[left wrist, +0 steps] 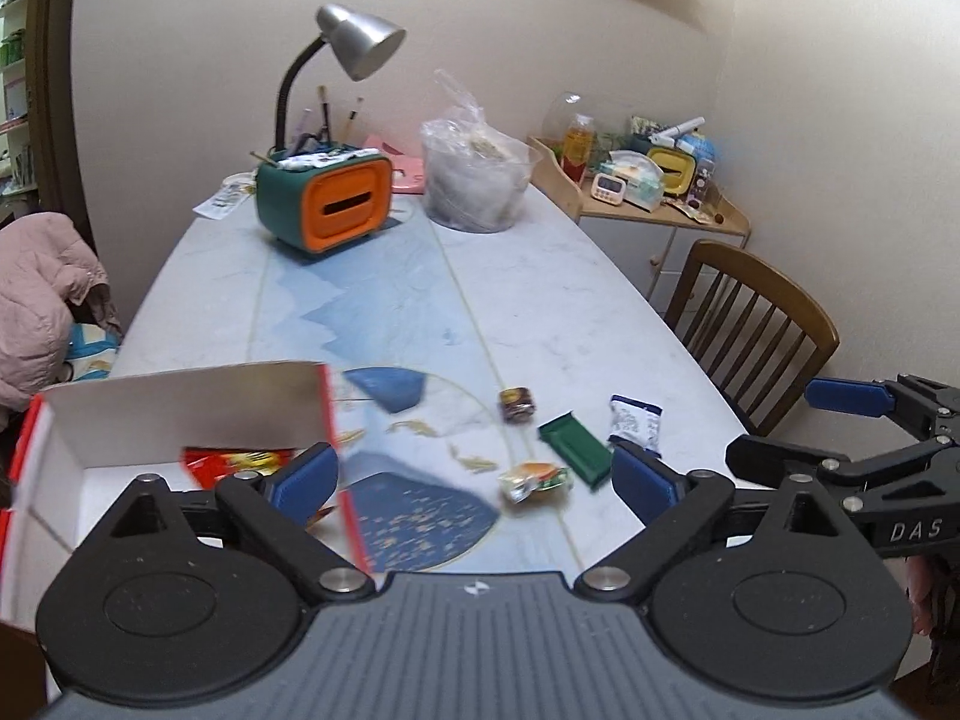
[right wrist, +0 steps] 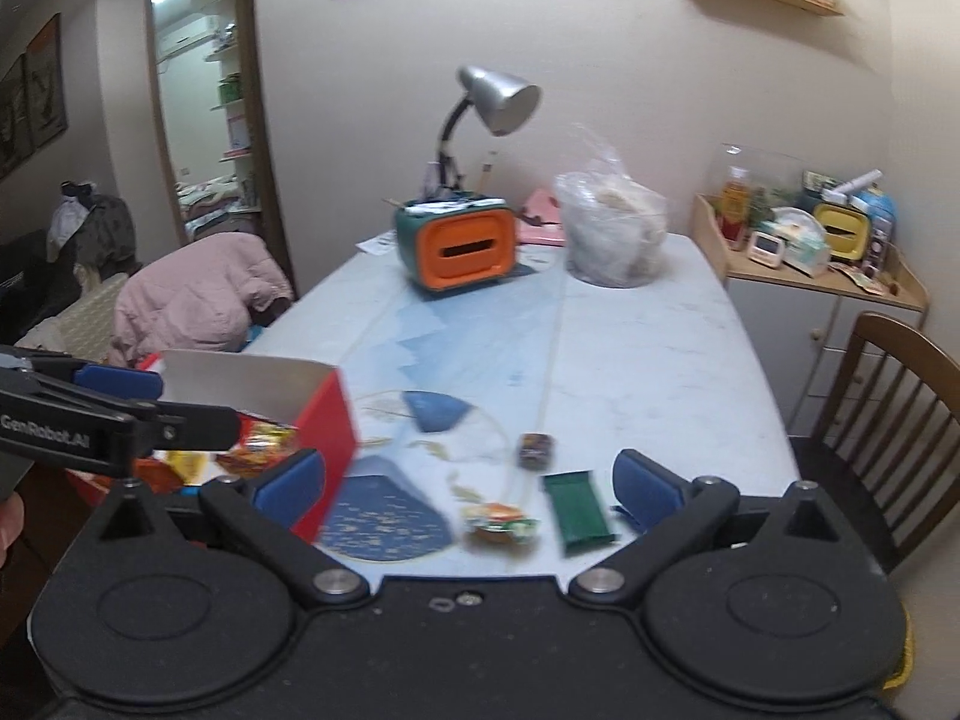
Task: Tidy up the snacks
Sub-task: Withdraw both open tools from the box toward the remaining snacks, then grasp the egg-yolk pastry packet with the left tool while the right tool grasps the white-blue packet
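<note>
A red and white cardboard box (left wrist: 180,414) stands open at the table's near left and holds a red snack packet (left wrist: 234,461); it also shows in the right wrist view (right wrist: 324,420). Loose snacks lie to its right: a burger-print packet (left wrist: 534,478) (right wrist: 498,522), a green bar (left wrist: 575,447) (right wrist: 577,513), a small dark snack (left wrist: 517,404) (right wrist: 535,450) and a white and blue packet (left wrist: 635,422). My left gripper (left wrist: 474,477) is open and empty over the box edge. My right gripper (right wrist: 468,489) is open and empty above the burger packet.
An orange and teal desk organizer (left wrist: 327,198) with a silver lamp (left wrist: 360,39) and a clear bag of food (left wrist: 477,180) stand at the table's far end. A wooden chair (left wrist: 750,324) is at the right, a pink jacket (left wrist: 42,300) at the left.
</note>
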The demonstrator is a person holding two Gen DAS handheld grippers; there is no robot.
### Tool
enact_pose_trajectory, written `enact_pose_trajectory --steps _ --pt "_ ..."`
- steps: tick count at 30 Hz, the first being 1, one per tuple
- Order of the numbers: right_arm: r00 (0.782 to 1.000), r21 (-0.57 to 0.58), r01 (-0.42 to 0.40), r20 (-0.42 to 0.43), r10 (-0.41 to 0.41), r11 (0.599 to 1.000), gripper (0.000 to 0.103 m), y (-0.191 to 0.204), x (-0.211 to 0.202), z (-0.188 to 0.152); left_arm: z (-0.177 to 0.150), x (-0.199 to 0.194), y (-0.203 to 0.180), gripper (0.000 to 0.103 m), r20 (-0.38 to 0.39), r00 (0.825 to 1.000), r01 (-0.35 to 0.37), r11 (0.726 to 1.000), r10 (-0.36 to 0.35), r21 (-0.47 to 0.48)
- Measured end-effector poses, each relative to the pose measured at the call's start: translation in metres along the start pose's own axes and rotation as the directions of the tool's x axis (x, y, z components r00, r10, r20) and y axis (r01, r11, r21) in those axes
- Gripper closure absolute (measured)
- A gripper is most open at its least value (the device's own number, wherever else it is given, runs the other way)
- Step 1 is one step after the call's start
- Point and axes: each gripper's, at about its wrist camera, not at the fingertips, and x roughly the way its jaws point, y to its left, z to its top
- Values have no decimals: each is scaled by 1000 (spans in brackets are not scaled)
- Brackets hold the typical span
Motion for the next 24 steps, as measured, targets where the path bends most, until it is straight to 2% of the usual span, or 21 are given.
enact_pose_trajectory --steps 10,16,24 --pt "997 41 23 -75 -20 999 0 -91 44 -3 11 78 -57 5 -89 993 -81 997 81 1" --pt "988 97 28 -153 -13 995 1 -128 87 -6 14 128 -65 5 -205 971 -139 989 125 -53" --pt "969 159 70 -246 -30 985 1 -148 149 -12 11 180 -65 5 -312 935 -200 977 167 -74"
